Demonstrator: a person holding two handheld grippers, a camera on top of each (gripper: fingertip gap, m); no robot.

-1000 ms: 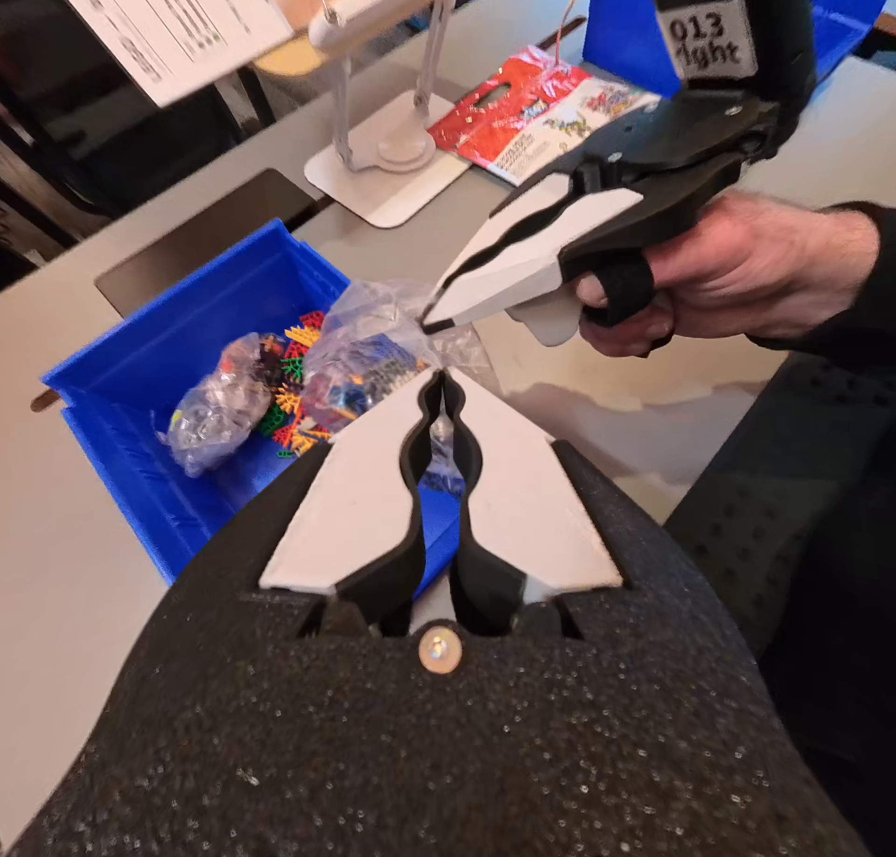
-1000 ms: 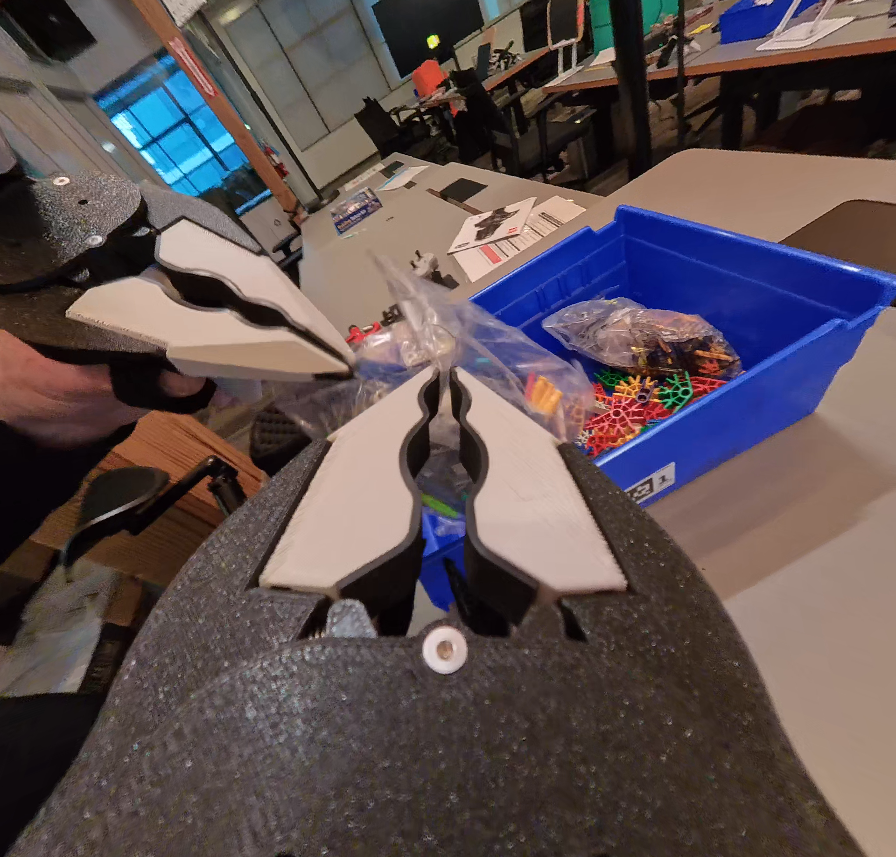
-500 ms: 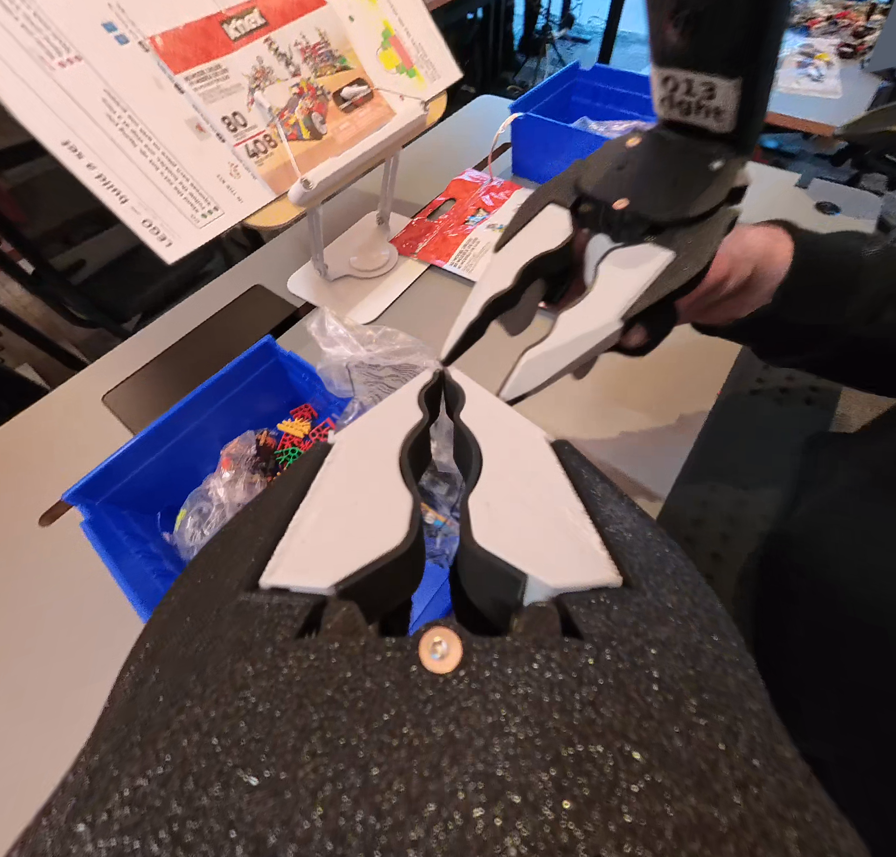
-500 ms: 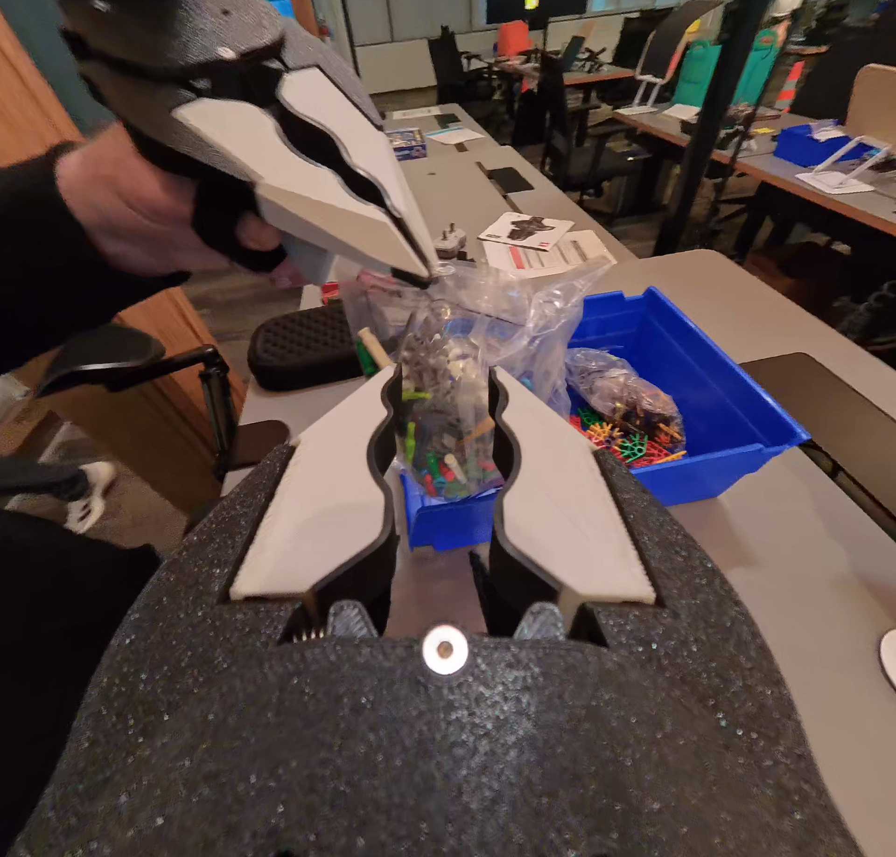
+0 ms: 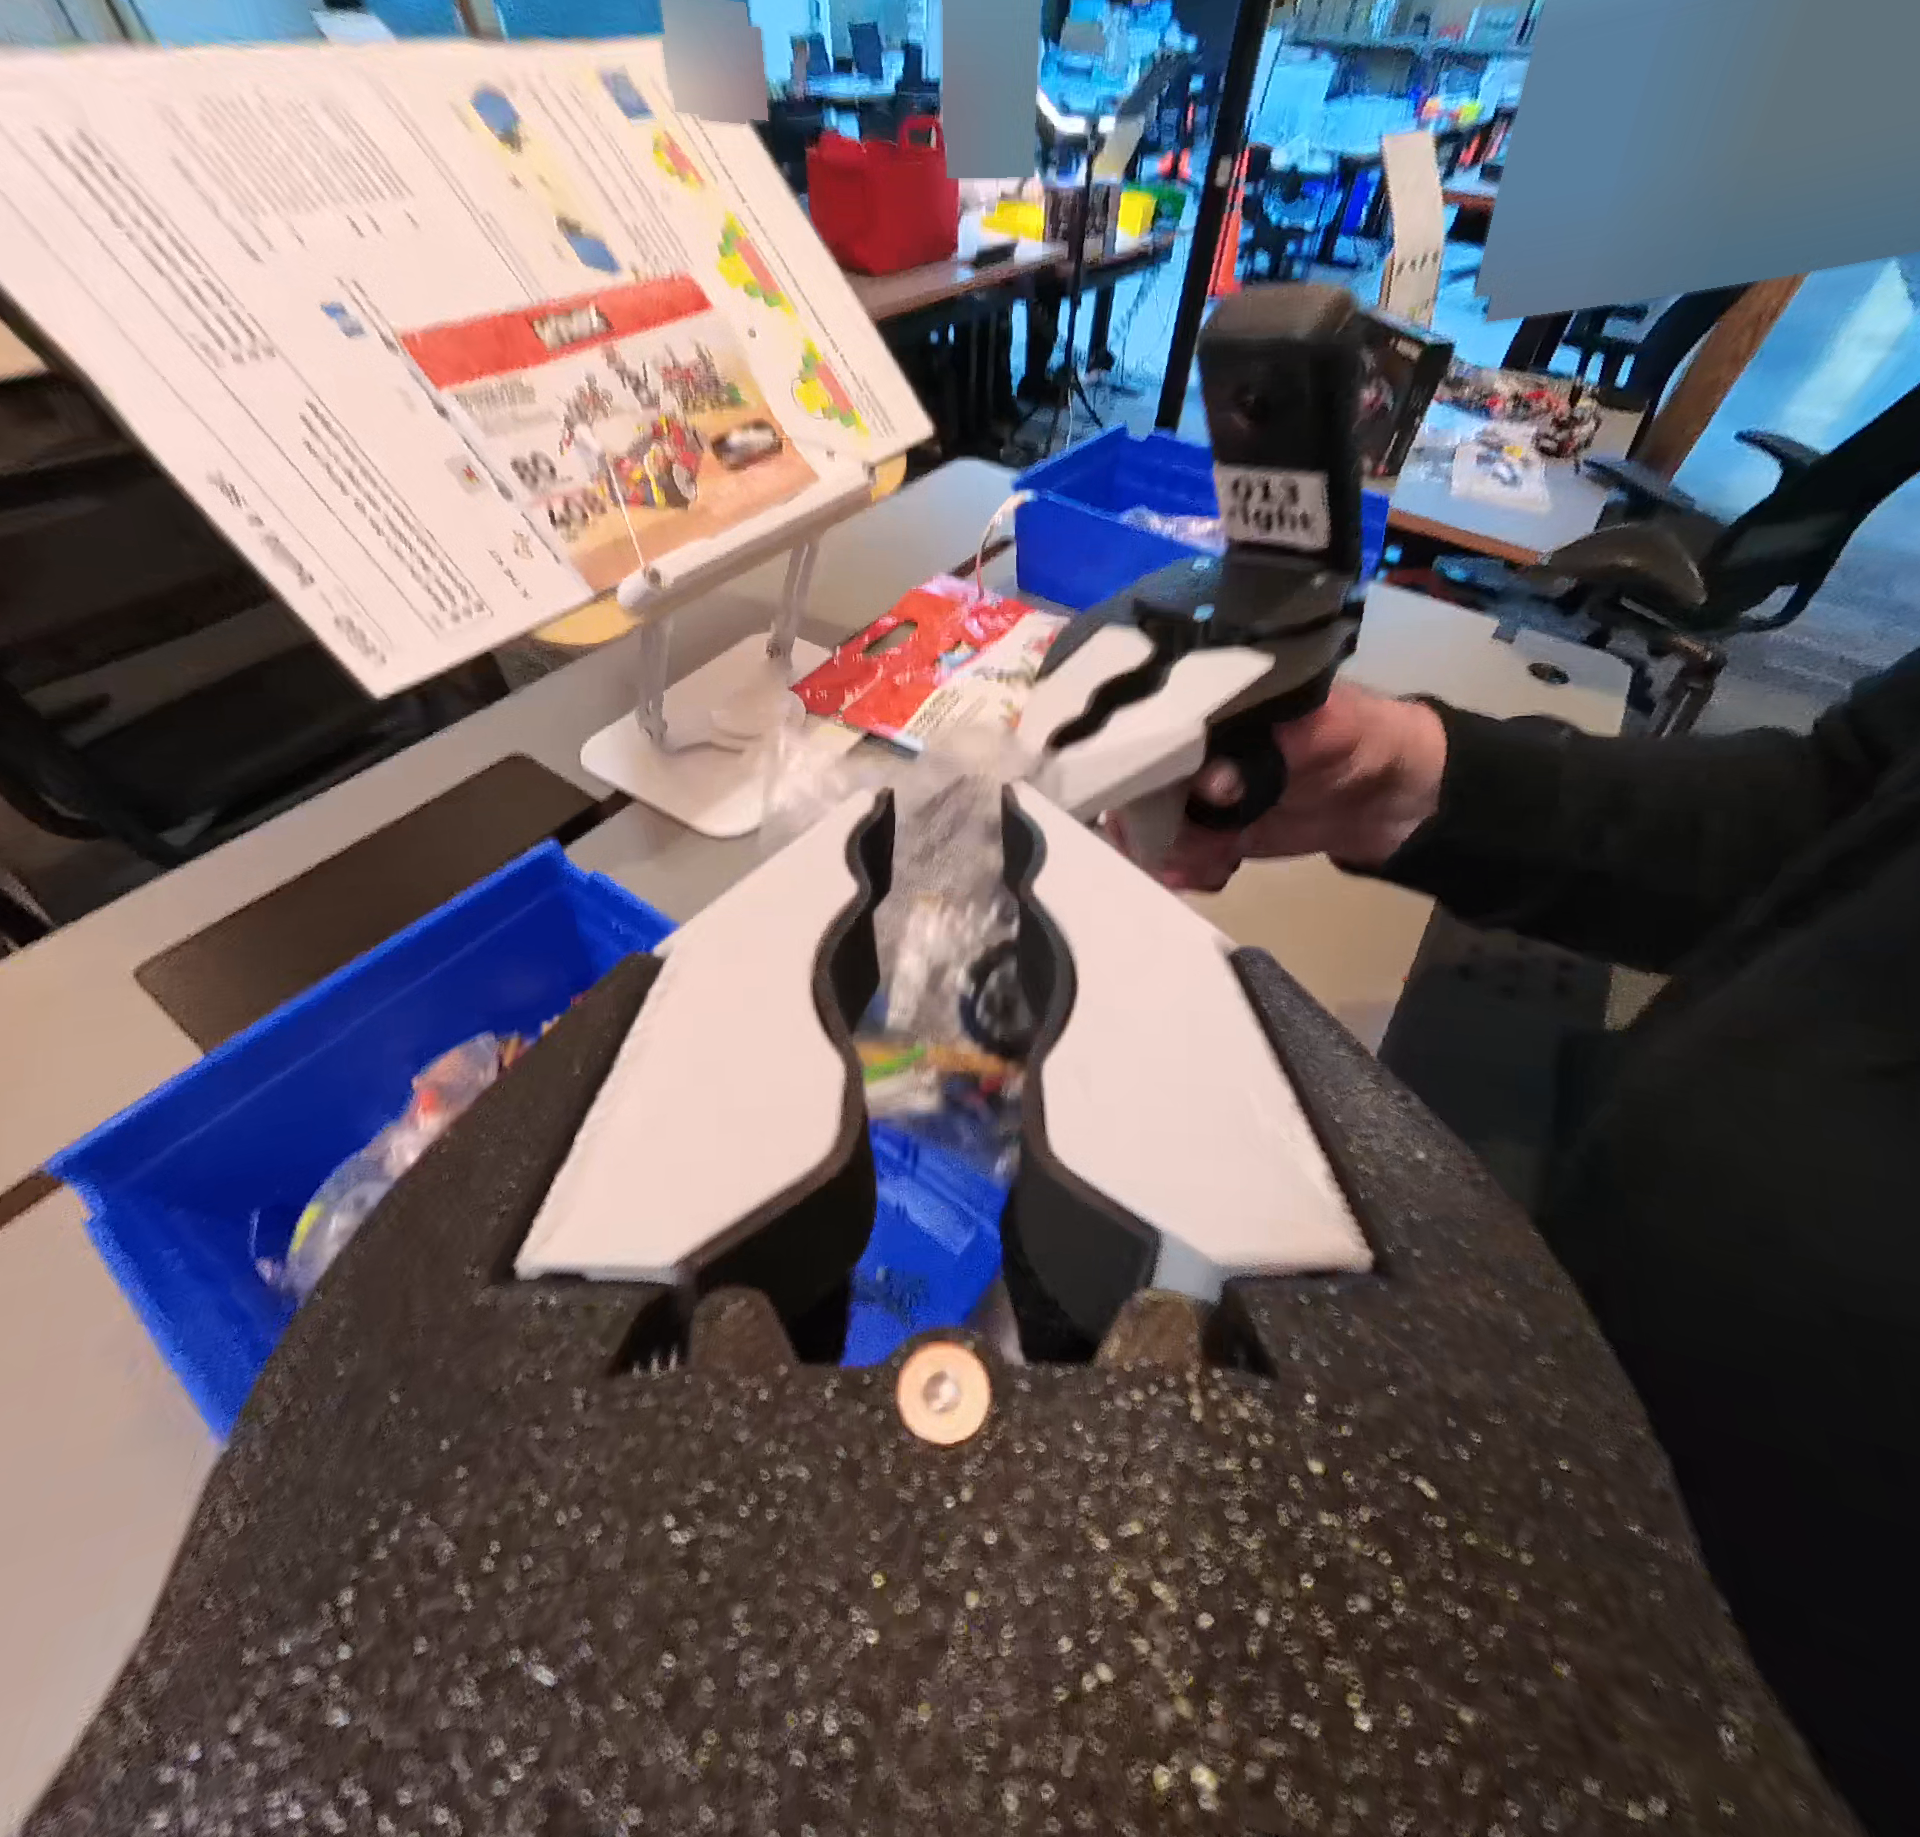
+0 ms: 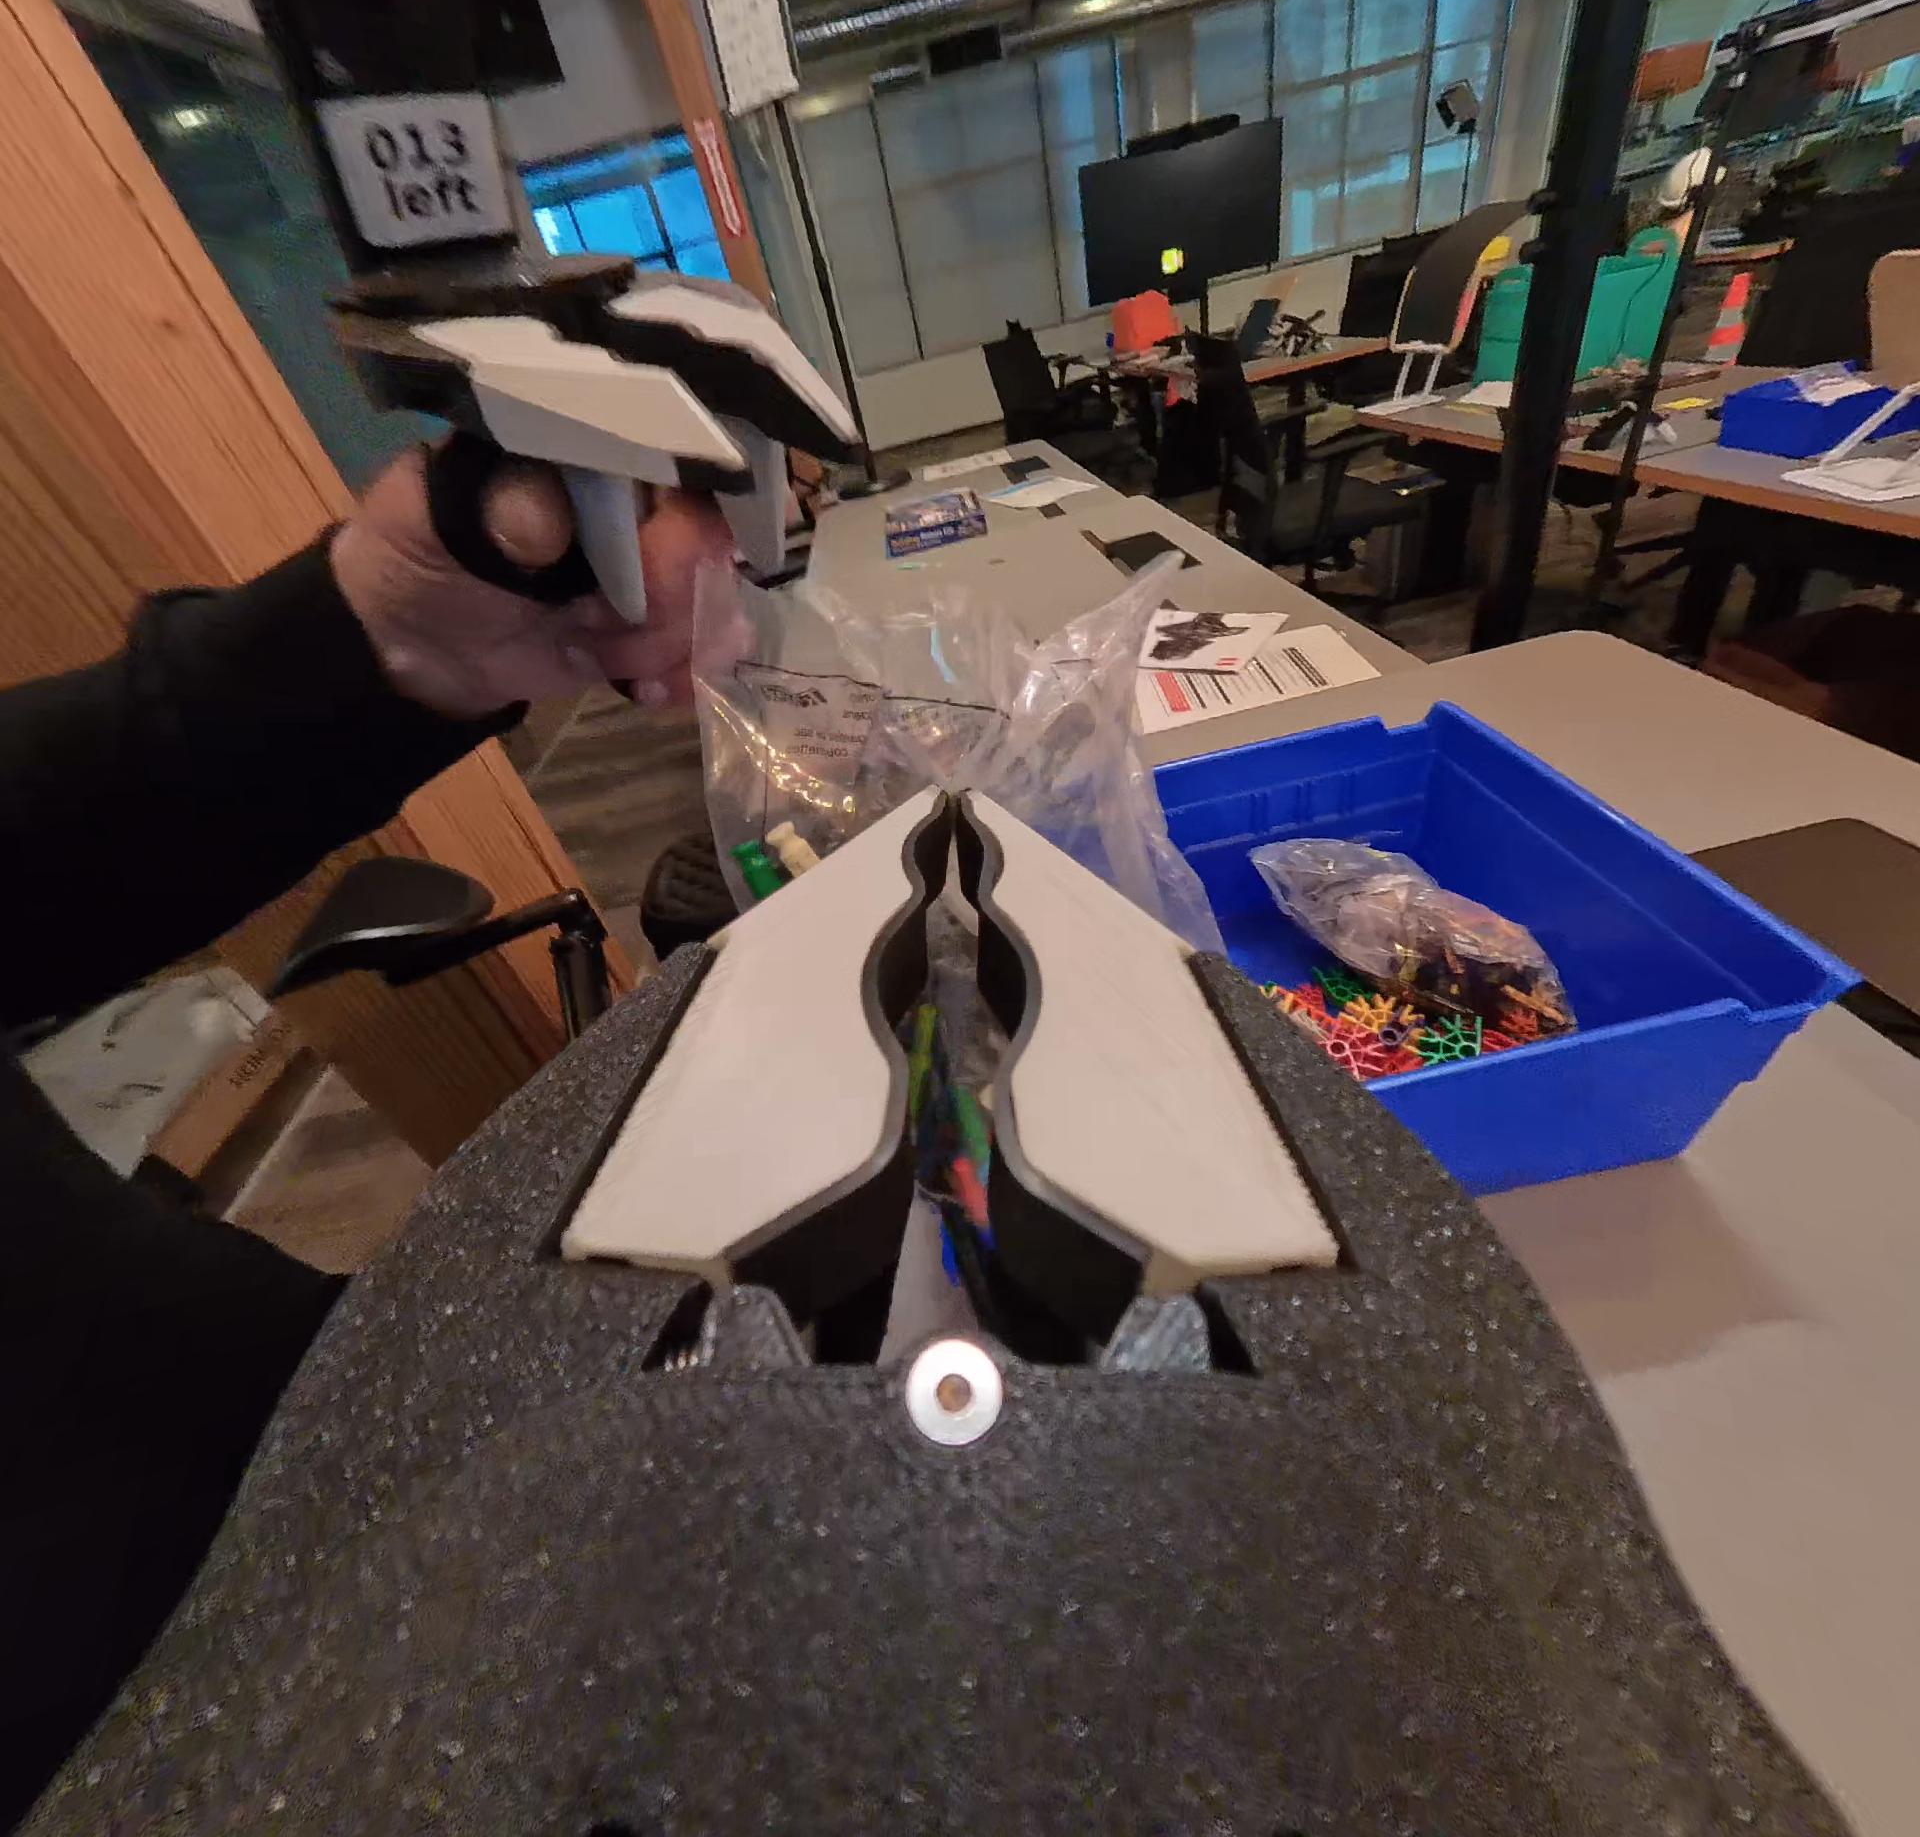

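A clear plastic bag of small colourful building pieces hangs in the air above the near end of a blue bin. My right gripper is shut on the bag's upper film. My left gripper is open, and the bag shows between its fingers. In the right wrist view the left gripper sits above and left of the bag, apart from it. The right gripper shows just beyond the left fingertips. The bin holds a second bag and loose connectors.
An instruction sheet rests on a white stand behind the bin, with a red packet and another blue bin beyond. Papers lie on the grey table. A black chair armrest is at the left. The left gripper's tips are roughly 7 cm from the right gripper's.
Both grippers were shut on the bag, then the right opened while the left lifted it. Now the right has shut on the bag and the left has opened.
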